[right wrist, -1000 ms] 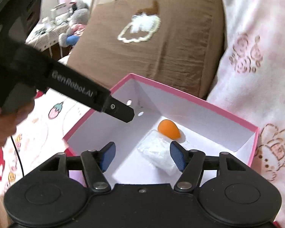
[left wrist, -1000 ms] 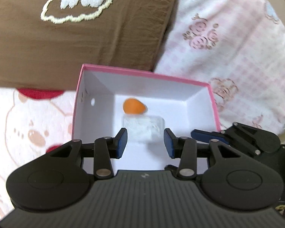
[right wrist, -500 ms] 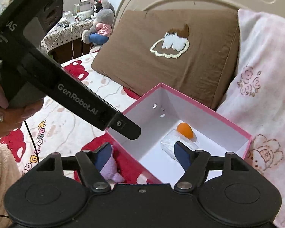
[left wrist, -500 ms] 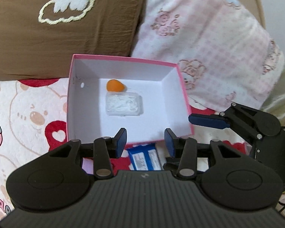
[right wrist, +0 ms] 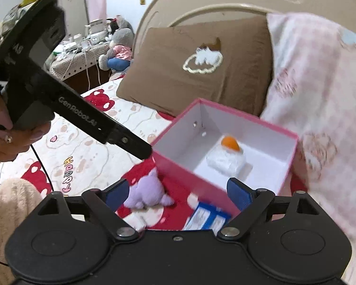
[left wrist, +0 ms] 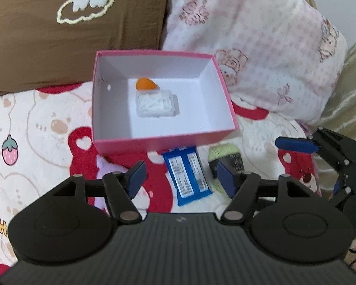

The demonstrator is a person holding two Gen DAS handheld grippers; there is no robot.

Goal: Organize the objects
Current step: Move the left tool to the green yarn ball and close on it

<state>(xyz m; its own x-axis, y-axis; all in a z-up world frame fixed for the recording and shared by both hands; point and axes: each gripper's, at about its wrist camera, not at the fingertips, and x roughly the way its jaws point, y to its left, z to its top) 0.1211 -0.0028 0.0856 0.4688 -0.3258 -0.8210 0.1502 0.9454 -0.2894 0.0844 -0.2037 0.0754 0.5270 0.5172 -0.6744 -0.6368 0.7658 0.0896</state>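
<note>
Box: pink box (left wrist: 163, 140) with white inside, lid off, sitting on the bed (left wrist: 35, 123) near its head end; its far side lies close to the brown pillow (left wrist: 47, 42) and the pink pillow (left wrist: 261, 47)
In the box: an orange ball (left wrist: 145, 84) toward the far wall; a clear case (left wrist: 155, 103) of white stuff just in front of it, the two touching; the rest of the floor bare
Outside the box: a blue packet (left wrist: 187, 175) on the blanket just beside the near wall; a green yarn ball (left wrist: 222, 154) with a dark band to its right; a purple plush (right wrist: 147, 192) by the box's near left corner
Left tongs: left tongs (left wrist: 180, 178) hang over the blanket short of the box, tilted down; jaws opening, nothing between the pads; the packet shows in the gap, lying below them
Right tongs: right tongs (right wrist: 178, 194) also short of the box, off its right near corner in the left view; jaws opening wide, gripping nothing; plush and packet lie beneath
Person: a hand (right wrist: 4, 137) with a ring holds the left tool's grip; a fuzzy sleeve low at the left edge of the right view
Beyond: a beige headboard (right wrist: 225, 4) behind the pillows; a cluttered side table with a plush toy (right wrist: 118, 45) past the bed's far left corner
</note>
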